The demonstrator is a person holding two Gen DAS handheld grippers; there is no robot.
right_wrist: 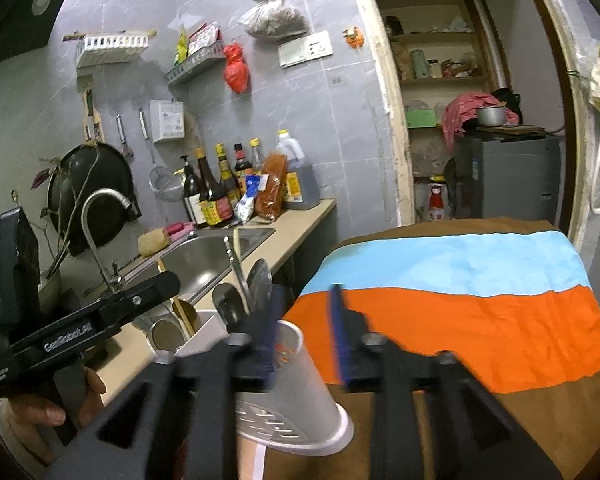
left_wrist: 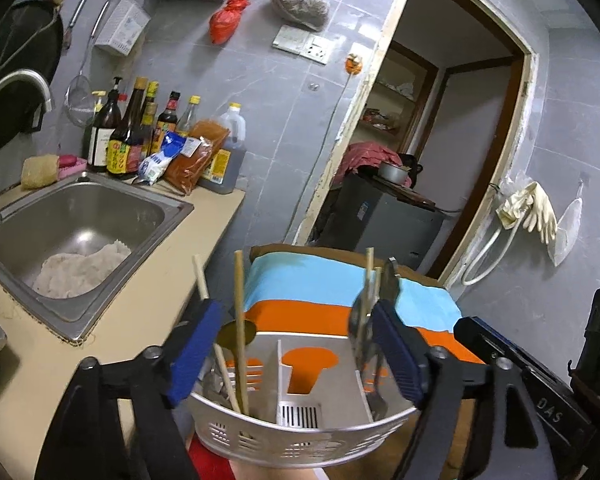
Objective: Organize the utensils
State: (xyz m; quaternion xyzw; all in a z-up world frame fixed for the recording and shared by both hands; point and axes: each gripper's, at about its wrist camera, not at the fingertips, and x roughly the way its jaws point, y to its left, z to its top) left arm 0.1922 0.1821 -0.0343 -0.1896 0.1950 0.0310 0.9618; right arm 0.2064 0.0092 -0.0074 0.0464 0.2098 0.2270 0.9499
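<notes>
Two grippers over utensil caddy [left_wrist: 300, 428], near edge of cloth-covered table [right_wrist: 460, 320]. Caddy: pale grey perforated plastic/metal, curved front, slotted base, divided into compartments by upright partitions; orange cloth visible through cut-outs.

Left gripper [left_wrist: 296, 356]: blue ribbed pads wide apart, straddling caddy's sides, pads not pressing on it; nothing held. Black frame w/ round bolts.

Right gripper [right_wrist: 306, 336]: blurred, blue pads partly apart, part of caddy's rim between them, no clear grip; contact w/ caddy can't tell.

Contents: wooden chopsticks [left_wrist: 240, 332] in left compartment, leaning, pale round sticks. Metal spoons & similar [left_wrist: 366, 320] in right compartment, shiny steel; middle compartment bare as far as seen.

Writing: "GenRobot.AI" white on black body of left device [right_wrist: 66, 340], seen from right wrist; hand [right_wrist: 56, 404] wrapped on its grip. "DAS" partly legible on black part at right in left-wrist view.

Cloth: woven, stripes light blue / orange / brown.

Left & far: stainless sink [left_wrist: 80, 216] w/ crumpled white rag, curved tap, beige counter, sauce bottles [left_wrist: 124, 136] w/ yellow-red labels, print too small to read.
</notes>
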